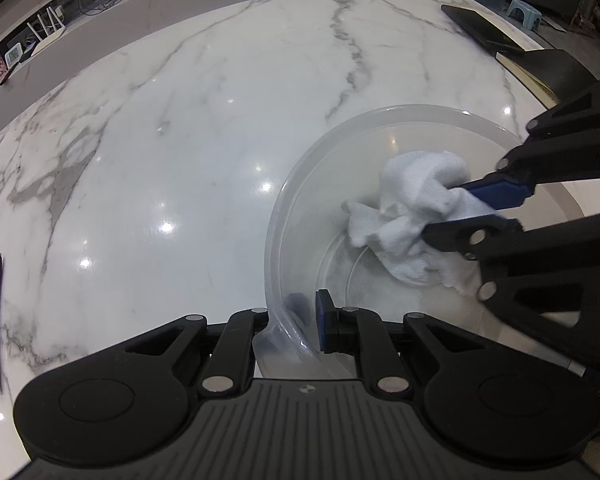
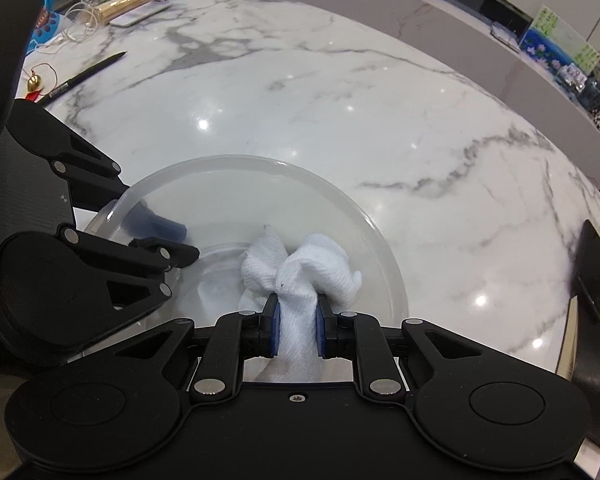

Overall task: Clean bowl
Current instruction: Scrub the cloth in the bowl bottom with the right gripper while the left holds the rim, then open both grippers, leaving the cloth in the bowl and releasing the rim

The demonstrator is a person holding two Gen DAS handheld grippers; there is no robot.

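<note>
Currently mid-wipe, by my reading; the cloth is already down inside the bowl, so pickup and bracing look done, and what remains is sweeping the rest of the inner wall and floor; no dirt is visible, so how clean it is I cannot tell. Nearest, the right gripper (image 2: pixel 296 330) is clenched on a bunched white cloth (image 2: pixel 300 276), jaws nearly together; the cloth's free folds rest on the floor of the bowl. Left gripper (image 1: pixel 306 312) pinches the near rim of the translucent bowl (image 1: pixel 380 114), one pad outside the wall, one inside. Beyond, the bowl sits on a marble table (image 2: pixel 340 100); a black pen (image 2: pixel 86 74) lies well apart.
</note>
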